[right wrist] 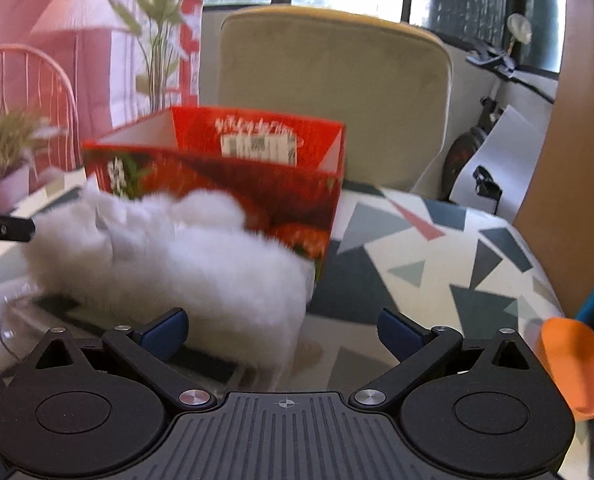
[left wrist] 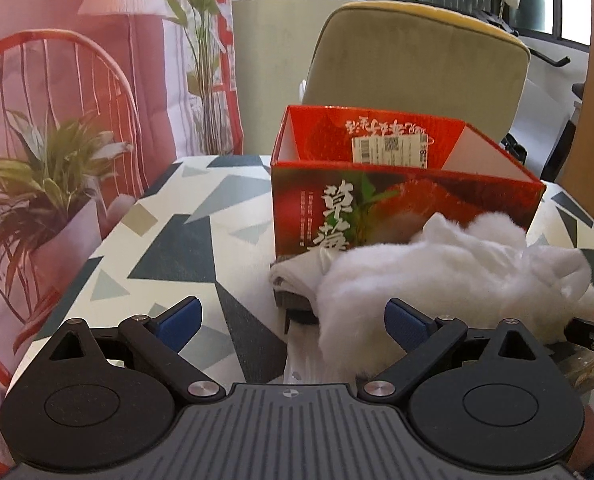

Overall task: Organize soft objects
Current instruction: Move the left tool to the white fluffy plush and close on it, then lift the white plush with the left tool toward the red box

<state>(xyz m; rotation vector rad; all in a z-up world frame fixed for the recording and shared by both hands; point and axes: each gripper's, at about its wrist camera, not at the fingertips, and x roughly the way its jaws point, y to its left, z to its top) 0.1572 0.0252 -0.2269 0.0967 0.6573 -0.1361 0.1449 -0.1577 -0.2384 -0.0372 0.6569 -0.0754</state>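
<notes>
Approaching, left wrist view: left hand-held gripper (left wrist: 291, 318) spread wide, nothing held; fluffy white plush toy (left wrist: 429, 276) lies against the open red cardboard box (left wrist: 381, 204), partly over a folded grey-white cloth (left wrist: 293, 284). Right wrist view: right hand-held gripper (right wrist: 283, 330) likewise released, before the box; grip the plush mid-body.

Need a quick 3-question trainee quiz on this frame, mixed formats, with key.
1. True or false: the white fluffy item already lies inside the red box.
2. Multiple choice: the left tool is A) shut on the fluffy item, B) open with nothing gripped, C) out of view.
3. Fill in: under the fluffy item's left edge, in the left wrist view, lies a folded ____.

Key:
1. False; it lies on the patterned table in front of the box.
2. B.
3. Cloth, light on top with a darker grey layer below.
</notes>
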